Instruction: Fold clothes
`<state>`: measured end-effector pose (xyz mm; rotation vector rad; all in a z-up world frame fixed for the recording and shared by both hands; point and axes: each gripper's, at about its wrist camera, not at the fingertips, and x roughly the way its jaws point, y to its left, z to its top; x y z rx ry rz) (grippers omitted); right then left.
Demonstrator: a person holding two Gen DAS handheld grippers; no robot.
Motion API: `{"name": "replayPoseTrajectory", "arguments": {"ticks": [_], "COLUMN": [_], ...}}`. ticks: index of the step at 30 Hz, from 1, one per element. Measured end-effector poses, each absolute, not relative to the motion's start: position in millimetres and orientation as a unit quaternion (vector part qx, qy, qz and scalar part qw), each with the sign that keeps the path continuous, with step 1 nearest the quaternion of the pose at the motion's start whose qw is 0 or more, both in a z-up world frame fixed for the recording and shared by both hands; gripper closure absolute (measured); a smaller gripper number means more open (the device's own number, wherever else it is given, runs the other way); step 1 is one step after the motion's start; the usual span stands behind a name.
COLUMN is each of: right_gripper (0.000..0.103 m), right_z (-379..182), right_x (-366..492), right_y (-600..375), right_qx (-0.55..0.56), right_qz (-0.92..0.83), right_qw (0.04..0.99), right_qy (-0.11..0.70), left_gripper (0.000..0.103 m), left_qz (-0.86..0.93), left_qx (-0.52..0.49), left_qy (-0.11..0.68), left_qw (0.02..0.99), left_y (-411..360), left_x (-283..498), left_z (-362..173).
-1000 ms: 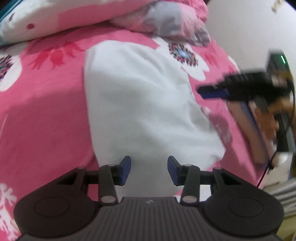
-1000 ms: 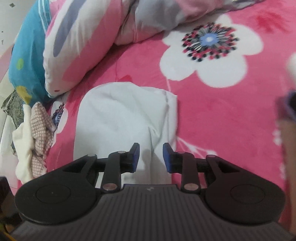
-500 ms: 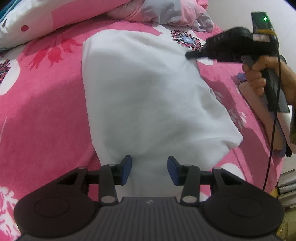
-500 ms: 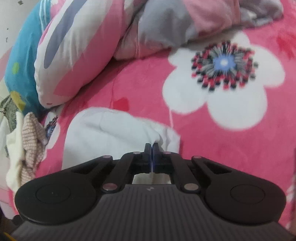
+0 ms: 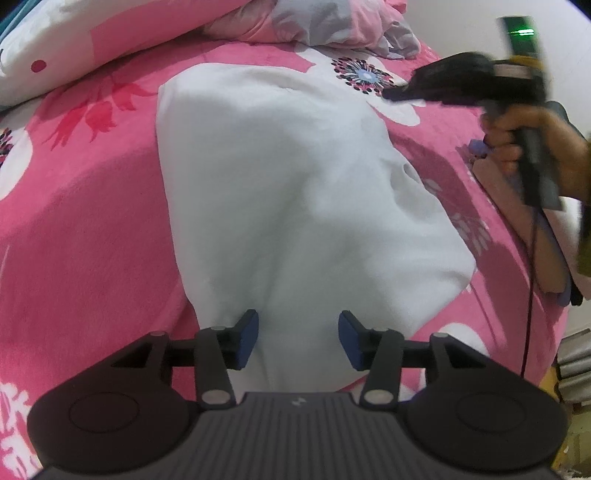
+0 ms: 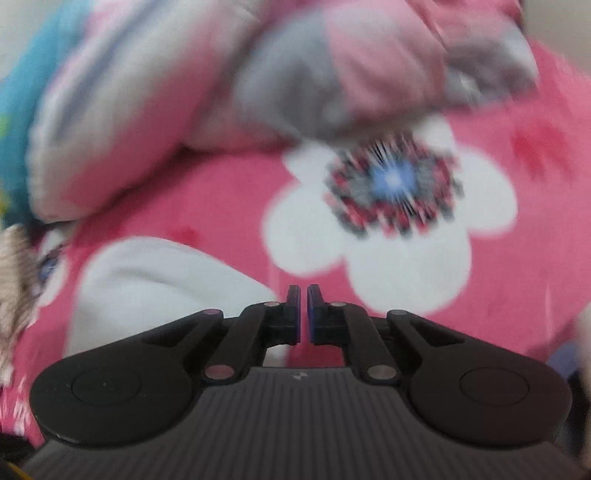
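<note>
1. Far left in the left wrist view: a white pillow with pink patches and a red dot (image 5: 62, 48), lying on the upper edge of the bed.
2. Below it: a pink plush blanket printed with large white flowers (image 5: 74, 206), covering the whole bed surface.
3. Centre: a plain white soft garment (image 5: 295, 192), spread flat on the blanket, long side running away from the camera, near end wrinkled and reaching under the camera.
4. Bottom centre: the black left gripper with blue pads (image 5: 297, 338), poised over the garment's near end, jaws opening, about half spread, pads clear of the cloth with white fabric showing in the gap between them.
5. Top centre: a crumpled pink and grey quilt (image 5: 332, 22), bunched against the pale wall (image 5: 461, 26).
6. Right: the black right gripper (image 5: 391, 93), blurred, raised over a dark-centred white flower (image 5: 364, 75) beside the garment's far right edge, gripped by a hand (image 5: 517, 140).
7. Right wrist view, blurred: pads nearly together with only a thin slit, nothing between them; a turquoise cushion (image 6: 22, 110) at the far left.
</note>
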<state>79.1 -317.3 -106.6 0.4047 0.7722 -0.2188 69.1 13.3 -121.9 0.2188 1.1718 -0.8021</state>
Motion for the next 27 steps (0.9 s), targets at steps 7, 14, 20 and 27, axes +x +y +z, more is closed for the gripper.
{"name": "replayPoseTrajectory", "arguments": {"ticks": [7,14,20,27], "right_gripper": [0.102,0.099,0.098,0.094], "right_z": [-113.6,-108.4,-92.7,-117.1], "right_x": [64.5,37.6,12.3,-9.3], "right_y": [-236.2,-291.0,-206.6,-240.0], "right_qx": [0.013,0.099,0.007,0.041], "right_qz": [0.119,-0.046,0.164,0.044], "right_qw": [0.88,0.882,0.872,0.849], "right_qy": [0.461,0.459,0.462,0.524], "left_gripper": [0.051,0.05,0.047,0.045], "left_qz": [-0.373,-0.377,-0.381,-0.402], "left_qx": [0.105,0.105,0.11,0.136], "left_qy": [0.537,0.536,0.536,0.529], "left_qw": [0.749,0.748,0.745,0.735], "left_y": [11.6,13.3,12.4,12.2], "left_x": [71.4,73.8,73.0,69.3], "left_z": [-124.5,-125.2,-124.3,-122.6]}}
